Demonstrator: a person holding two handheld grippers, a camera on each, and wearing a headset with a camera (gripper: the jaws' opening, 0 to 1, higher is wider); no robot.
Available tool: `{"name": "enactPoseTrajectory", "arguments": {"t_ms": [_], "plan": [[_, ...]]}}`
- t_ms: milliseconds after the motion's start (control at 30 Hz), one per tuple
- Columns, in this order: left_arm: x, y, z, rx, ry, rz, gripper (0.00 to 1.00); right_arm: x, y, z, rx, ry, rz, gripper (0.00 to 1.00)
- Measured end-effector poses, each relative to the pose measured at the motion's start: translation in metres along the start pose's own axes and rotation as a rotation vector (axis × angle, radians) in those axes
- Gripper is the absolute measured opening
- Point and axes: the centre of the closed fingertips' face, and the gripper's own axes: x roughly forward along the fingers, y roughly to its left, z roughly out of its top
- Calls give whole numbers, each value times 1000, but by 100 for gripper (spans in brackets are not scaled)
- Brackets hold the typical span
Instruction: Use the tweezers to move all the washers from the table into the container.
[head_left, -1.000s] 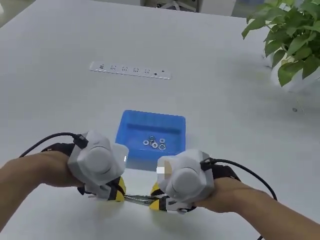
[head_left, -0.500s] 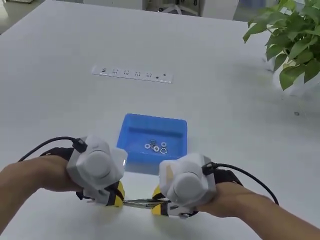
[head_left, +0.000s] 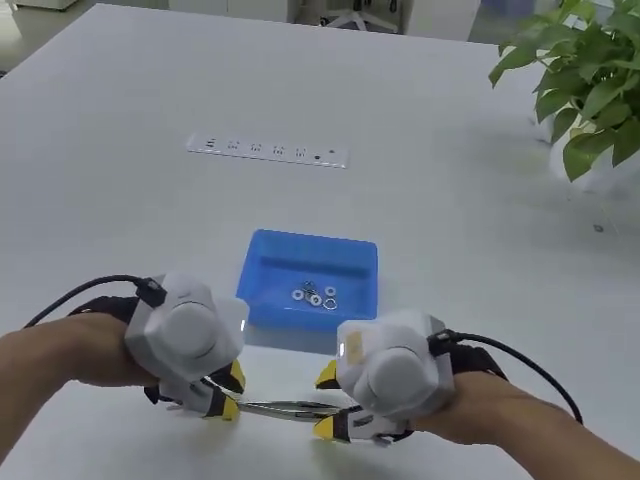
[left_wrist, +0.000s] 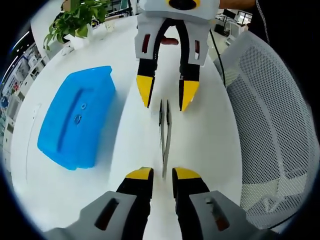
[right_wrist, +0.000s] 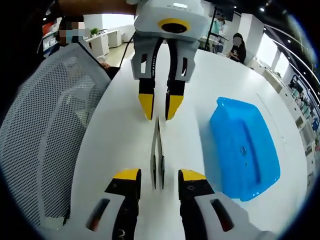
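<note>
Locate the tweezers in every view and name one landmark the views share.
Head view: tweezers lie low centre, below the blue container.
Left gripper view: tweezers at centre, blue container to their left.
Right gripper view: tweezers at centre, blue container to their right.
Shared landmark: the blue container.

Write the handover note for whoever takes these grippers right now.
Left hand-held gripper: open, jaws narrowly astride the joined end of the tweezers, not clamping.
Right hand-held gripper: open wide at the pronged end.
The tweezers lie flat on the table, on the near side of the blue container.
Done: several washers sit in the container.
Left: scan the table for strays; otherwise the job is likely finished.
</note>
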Motion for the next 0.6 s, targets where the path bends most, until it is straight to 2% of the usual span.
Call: {"name": "enactPoseTrajectory", "arguments": {"t_ms": [100,200,300,467,600], "plan": [[-10,-1,0,-26,-26,23,27,-14,-8,1,56,-39,-55,37],[-22,3,5,-92,-103,61,33,-30,-16,0,113,-89,-113,44],[-38,9,10,-133,-176,111,43,-43,-19,-8,146,-98,-143,50],[-56,17,13,-213,-260,153,58,-64,-31,-20,226,-139,-211,61],[-70,24,18,-241,-330,205,71,-77,-37,-23,289,-191,-254,67]]}}
